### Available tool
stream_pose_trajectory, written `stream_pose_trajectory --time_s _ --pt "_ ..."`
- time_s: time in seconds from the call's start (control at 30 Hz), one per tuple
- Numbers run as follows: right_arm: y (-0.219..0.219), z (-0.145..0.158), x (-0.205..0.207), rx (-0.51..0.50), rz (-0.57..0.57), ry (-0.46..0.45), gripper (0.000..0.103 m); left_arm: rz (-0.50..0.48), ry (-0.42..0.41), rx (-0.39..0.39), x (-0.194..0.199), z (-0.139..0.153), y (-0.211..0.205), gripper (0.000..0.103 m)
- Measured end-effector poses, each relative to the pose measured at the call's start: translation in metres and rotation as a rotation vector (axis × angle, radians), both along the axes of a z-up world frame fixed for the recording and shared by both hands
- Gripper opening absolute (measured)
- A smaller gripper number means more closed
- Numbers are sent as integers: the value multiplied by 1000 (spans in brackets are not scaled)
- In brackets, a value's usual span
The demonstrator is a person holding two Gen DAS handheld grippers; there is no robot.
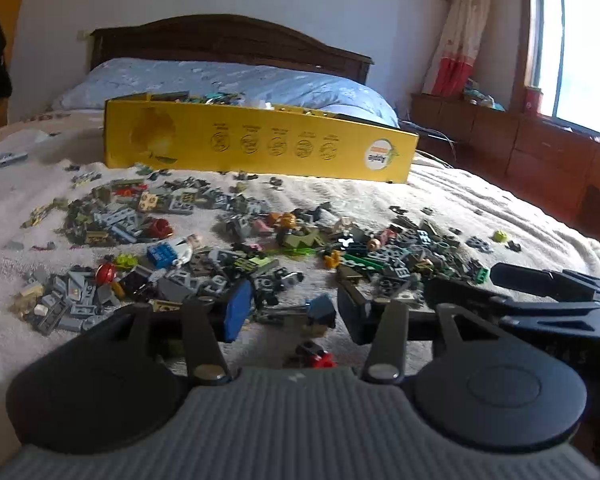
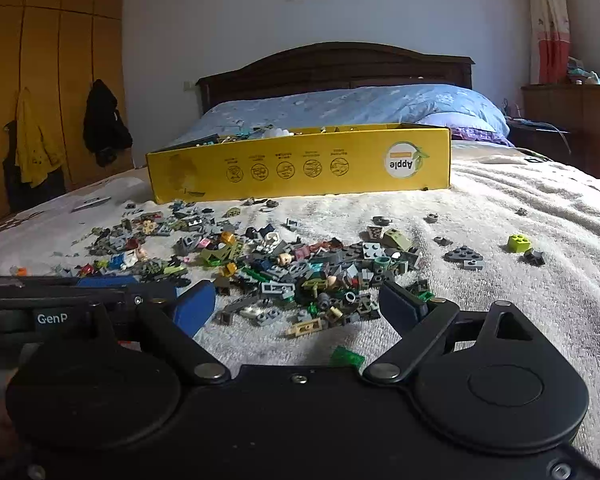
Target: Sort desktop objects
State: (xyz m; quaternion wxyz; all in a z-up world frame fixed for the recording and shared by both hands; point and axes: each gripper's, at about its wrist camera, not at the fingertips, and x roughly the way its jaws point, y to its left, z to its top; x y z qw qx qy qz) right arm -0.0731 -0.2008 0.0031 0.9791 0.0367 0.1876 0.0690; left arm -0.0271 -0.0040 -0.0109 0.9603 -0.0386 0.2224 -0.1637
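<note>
Two grippers low over the bed (image 1: pixel 480 200). Left wrist view: left gripper (image 1: pixel 292 314) has jaws apart, a small dark-blue piece (image 1: pixel 320 312) between them, pads not pressing it; bricks (image 1: pixel 220 248) scattered on the blanket ahead, yellow box (image 1: pixel 260 144) behind. Right wrist view: right gripper (image 2: pixel 300 308) with jaws wide, released, near edge of the bricks (image 2: pixel 300 276) between them; box (image 2: pixel 300 164) beyond, green chip (image 2: pixel 346 357) just below.

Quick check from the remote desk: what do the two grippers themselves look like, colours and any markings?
Both have black linkage arms with silver pivot pins, round black housings and blue pads. The left gripper sits on a grey ribbed body; the right gripper on a black body with a centre screw. White lettering "GenP" shows on the left gripper's side in the right wrist view.
</note>
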Motion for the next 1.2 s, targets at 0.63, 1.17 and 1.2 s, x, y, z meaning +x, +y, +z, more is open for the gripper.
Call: stream_pose_trajectory --time_s 0.63,1.17,1.2 --pt "-14 -8 -21 -29 -16 23 93 -52 10 29 1 -6 -8 85" --pt "-12 -15 -23 -26 -12 31 96 46 66 -14 13 -3 -1 55" --pt "-12 -15 -23 -26 -11 31 96 48 69 -28 13 -1 1 53"
